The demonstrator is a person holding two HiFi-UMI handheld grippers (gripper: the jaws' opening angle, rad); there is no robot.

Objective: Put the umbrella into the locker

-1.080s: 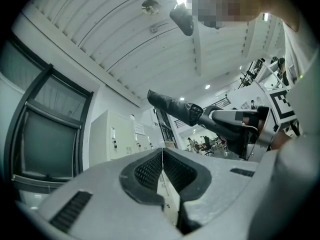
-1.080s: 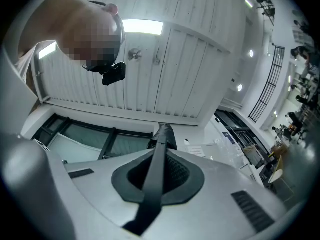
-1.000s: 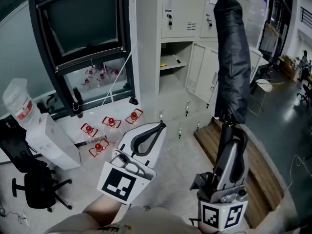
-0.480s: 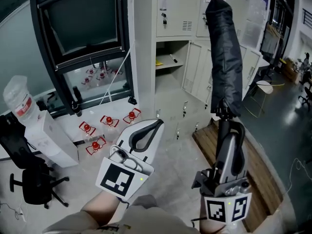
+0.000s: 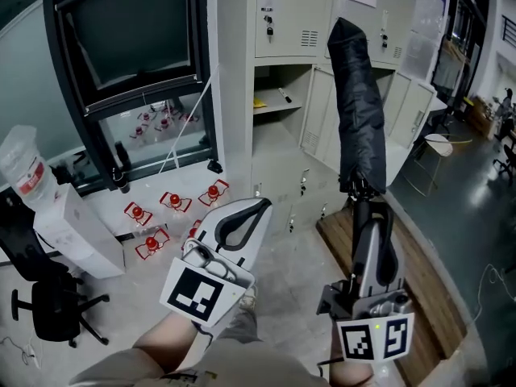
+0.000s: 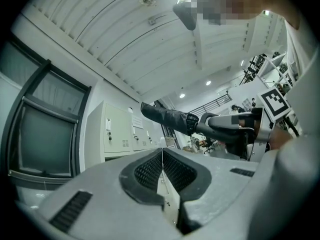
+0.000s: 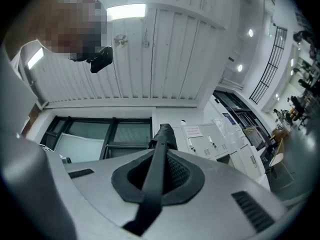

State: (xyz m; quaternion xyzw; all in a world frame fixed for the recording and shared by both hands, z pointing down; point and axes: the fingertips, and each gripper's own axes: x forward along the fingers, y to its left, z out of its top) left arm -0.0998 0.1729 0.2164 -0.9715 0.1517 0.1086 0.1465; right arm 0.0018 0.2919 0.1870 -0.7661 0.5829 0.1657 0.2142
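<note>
The black folded fabric umbrella stands upright from my right claw. Its handle is swallowed between the jaws clamped on it, so I can't make out the grip itself. Its creased cover rises ahead of that claw, before the pale grey metal locker. My left claw is pressed together, empty.

The umbrella, upper centre, was black cloth, creased and faintly glossy. The locker was smooth, pale painted metal; the platform, lower right, was wood.
</note>
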